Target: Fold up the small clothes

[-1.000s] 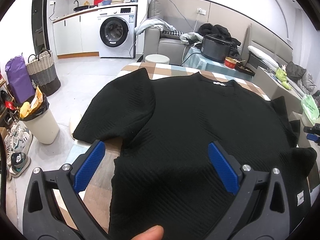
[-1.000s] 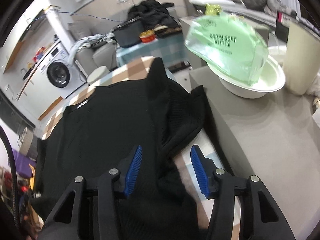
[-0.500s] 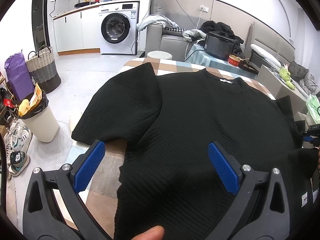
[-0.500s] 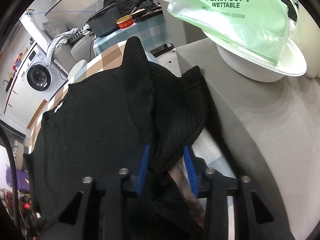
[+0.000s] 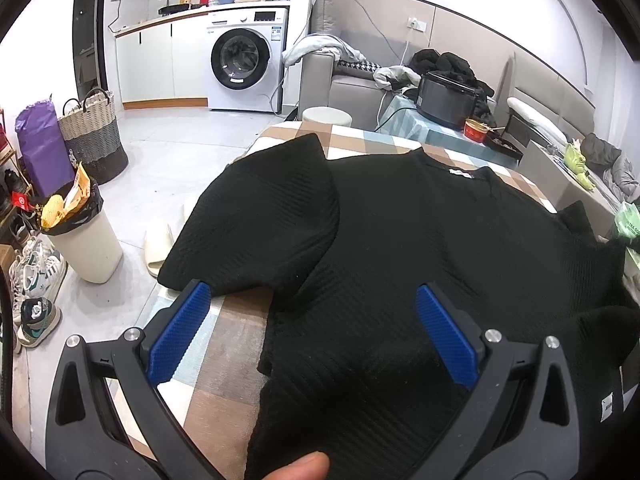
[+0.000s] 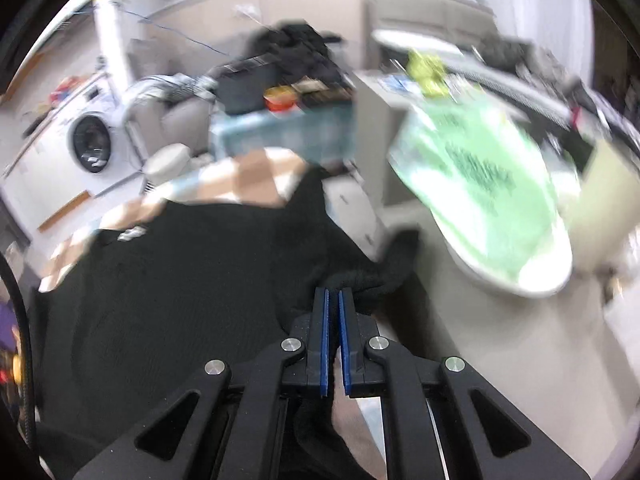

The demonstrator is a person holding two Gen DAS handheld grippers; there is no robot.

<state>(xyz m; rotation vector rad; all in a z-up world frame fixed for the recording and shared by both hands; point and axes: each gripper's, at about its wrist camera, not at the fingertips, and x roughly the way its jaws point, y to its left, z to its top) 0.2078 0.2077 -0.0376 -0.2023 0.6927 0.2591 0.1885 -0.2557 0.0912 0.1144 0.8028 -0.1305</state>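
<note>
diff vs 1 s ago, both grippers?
The right gripper went from open astride the black top's right sleeve to shut on it, bunching the fabric; its view is now motion-blurred. The left gripper stayed open over the top's lower left, gripping nothing. The left sleeve lies as before.

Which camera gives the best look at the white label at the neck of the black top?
The left wrist view. There the label is sharp at the collar of the black top, which lies spread over the checked table. In the right wrist view the label is only a small, blurred white smear.
</note>
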